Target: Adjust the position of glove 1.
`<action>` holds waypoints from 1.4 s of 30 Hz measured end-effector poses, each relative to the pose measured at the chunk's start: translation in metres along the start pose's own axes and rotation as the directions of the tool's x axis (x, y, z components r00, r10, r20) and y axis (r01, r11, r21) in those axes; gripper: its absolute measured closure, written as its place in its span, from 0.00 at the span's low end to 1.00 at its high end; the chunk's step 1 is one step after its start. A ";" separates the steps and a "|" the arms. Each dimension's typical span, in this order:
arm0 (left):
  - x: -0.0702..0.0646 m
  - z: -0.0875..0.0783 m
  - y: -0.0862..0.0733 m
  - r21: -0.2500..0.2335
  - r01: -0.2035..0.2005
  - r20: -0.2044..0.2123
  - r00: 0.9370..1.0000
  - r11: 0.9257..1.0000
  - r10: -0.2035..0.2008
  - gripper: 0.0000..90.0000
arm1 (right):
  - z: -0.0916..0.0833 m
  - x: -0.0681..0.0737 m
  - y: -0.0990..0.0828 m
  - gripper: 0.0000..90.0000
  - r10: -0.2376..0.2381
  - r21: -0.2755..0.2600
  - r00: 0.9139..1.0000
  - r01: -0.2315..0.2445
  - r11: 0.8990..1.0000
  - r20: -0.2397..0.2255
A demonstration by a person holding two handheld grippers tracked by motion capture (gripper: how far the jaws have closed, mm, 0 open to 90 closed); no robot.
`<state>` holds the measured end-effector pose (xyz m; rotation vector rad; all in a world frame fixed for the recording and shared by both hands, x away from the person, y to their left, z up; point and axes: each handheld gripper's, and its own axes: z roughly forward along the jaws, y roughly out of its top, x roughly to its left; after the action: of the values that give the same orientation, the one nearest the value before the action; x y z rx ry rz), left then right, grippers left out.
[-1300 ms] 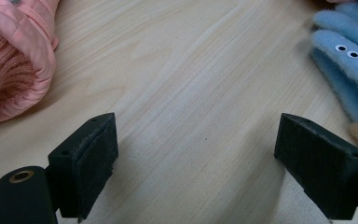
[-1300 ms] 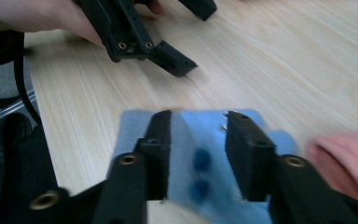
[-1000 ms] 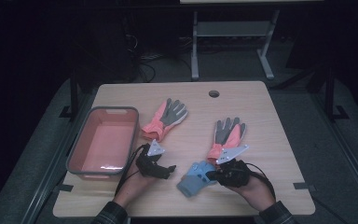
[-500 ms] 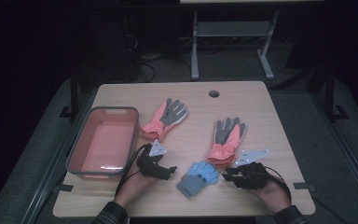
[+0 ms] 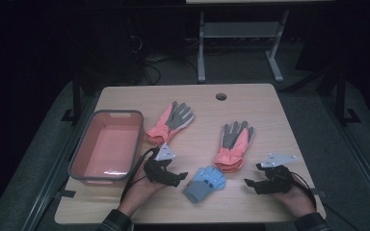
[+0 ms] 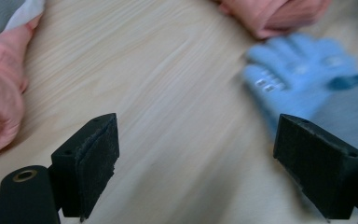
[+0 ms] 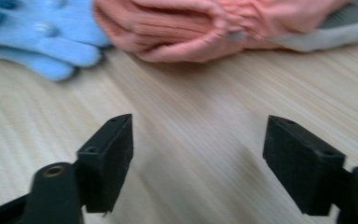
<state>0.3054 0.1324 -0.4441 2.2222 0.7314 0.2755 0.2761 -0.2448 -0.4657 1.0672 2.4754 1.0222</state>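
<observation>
High view — blue glove (image 5: 204,183) lies released.

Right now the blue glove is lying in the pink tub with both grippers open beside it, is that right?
Not quite. The blue glove lies on the bare table, between the two grippers, not in the pink tub, as the high view shows. The rest holds: the left gripper and right gripper both stand open with nothing between their jaws.

the blue glove (image 6: 307,70) blurs ahead of my left gripper (image 6: 205,172), its cuff behind one jaw; the frame's edge crops both orange gloves.
</observation>
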 end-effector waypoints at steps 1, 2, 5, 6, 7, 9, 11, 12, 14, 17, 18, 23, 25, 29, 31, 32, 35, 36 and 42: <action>0.000 0.000 0.000 0.000 0.000 0.000 1.000 1.000 0.000 0.15 | 0.000 0.000 0.000 0.26 0.000 0.000 1.000 0.000 1.000 0.000; -0.003 -0.001 0.002 -0.003 -0.002 0.007 1.000 1.000 0.002 0.15 | 0.000 -0.003 -0.001 0.24 0.005 -0.002 1.000 -0.005 1.000 0.005; -0.012 -0.002 0.007 0.004 -0.012 0.039 0.999 1.000 0.011 0.15 | 0.003 -0.007 -0.003 0.20 0.027 -0.004 0.999 -0.027 1.000 0.024; -0.016 -0.002 0.008 0.006 -0.019 0.049 0.999 1.000 0.018 0.15 | 0.004 -0.007 -0.004 0.19 0.031 0.002 0.999 -0.031 1.000 0.034; -0.022 0.000 0.011 0.016 -0.028 0.067 0.997 0.999 0.027 0.15 | 0.005 -0.007 -0.004 0.18 0.027 0.002 0.999 -0.027 1.000 0.042; -0.028 0.001 0.014 0.021 -0.036 0.081 0.996 0.999 0.034 0.15 | 0.007 -0.007 -0.004 0.16 0.027 0.003 0.999 -0.027 1.000 0.046; -0.034 0.004 0.017 0.026 -0.031 0.096 0.995 0.999 0.029 0.15 | 0.008 -0.007 -0.004 0.16 0.026 0.003 0.998 -0.026 1.000 0.050; -0.036 0.006 0.018 0.032 -0.032 0.104 0.994 0.999 0.028 0.15 | 0.008 -0.007 -0.004 0.16 0.026 0.004 0.998 -0.026 1.000 0.053; -0.040 0.009 0.021 0.043 -0.031 0.118 0.993 0.999 0.026 0.15 | 0.010 -0.007 -0.005 0.15 0.029 0.010 0.998 -0.030 1.000 0.053; -0.044 0.013 0.023 0.054 -0.032 0.124 0.992 0.998 0.025 0.14 | 0.010 -0.008 -0.005 0.15 0.041 0.011 0.998 -0.042 0.999 0.052; -0.046 0.015 0.025 0.068 -0.041 0.128 0.991 0.997 0.032 0.14 | 0.010 -0.009 -0.006 0.15 0.038 0.004 0.998 -0.038 0.999 0.052; -0.052 0.028 0.032 0.096 -0.070 0.146 0.988 0.993 0.056 0.14 | 0.010 -0.008 -0.008 0.14 0.051 -0.009 0.997 -0.051 0.999 0.051; -0.053 0.033 0.033 0.111 -0.076 0.146 0.987 0.991 0.059 0.14 | 0.010 -0.008 -0.009 0.14 0.059 -0.020 0.997 -0.058 0.998 0.052; -0.054 0.043 0.031 0.143 -0.079 0.147 0.987 0.987 0.058 0.14 | 0.010 -0.008 -0.012 0.14 0.060 -0.040 0.997 -0.058 0.998 0.053; -0.055 0.047 0.030 0.154 -0.083 0.146 0.987 0.985 0.061 0.14 | 0.010 -0.008 -0.012 0.14 0.061 -0.042 0.997 -0.059 0.997 0.053; -0.055 0.048 0.030 0.159 -0.085 0.149 0.987 0.984 0.061 0.14 | 0.010 -0.008 -0.012 0.14 0.061 -0.042 0.997 -0.059 0.997 0.053; -0.055 0.051 0.028 0.167 -0.086 0.155 0.986 0.982 0.060 0.14 | 0.010 -0.008 -0.012 0.14 0.061 -0.043 0.997 -0.058 0.997 0.054; -0.055 0.052 0.027 0.169 -0.081 0.159 0.986 0.982 0.054 0.14 | 0.010 -0.008 -0.012 0.14 0.061 -0.043 0.997 -0.059 0.997 0.054; -0.058 0.056 0.024 0.165 -0.089 0.176 0.983 0.982 0.059 0.14 | 0.010 -0.008 -0.012 0.14 0.061 -0.043 0.997 -0.059 0.997 0.054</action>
<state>0.2917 0.0515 -0.4629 2.4048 0.5988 0.0578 0.2798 -0.2510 -0.4816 1.1473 2.3823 1.0417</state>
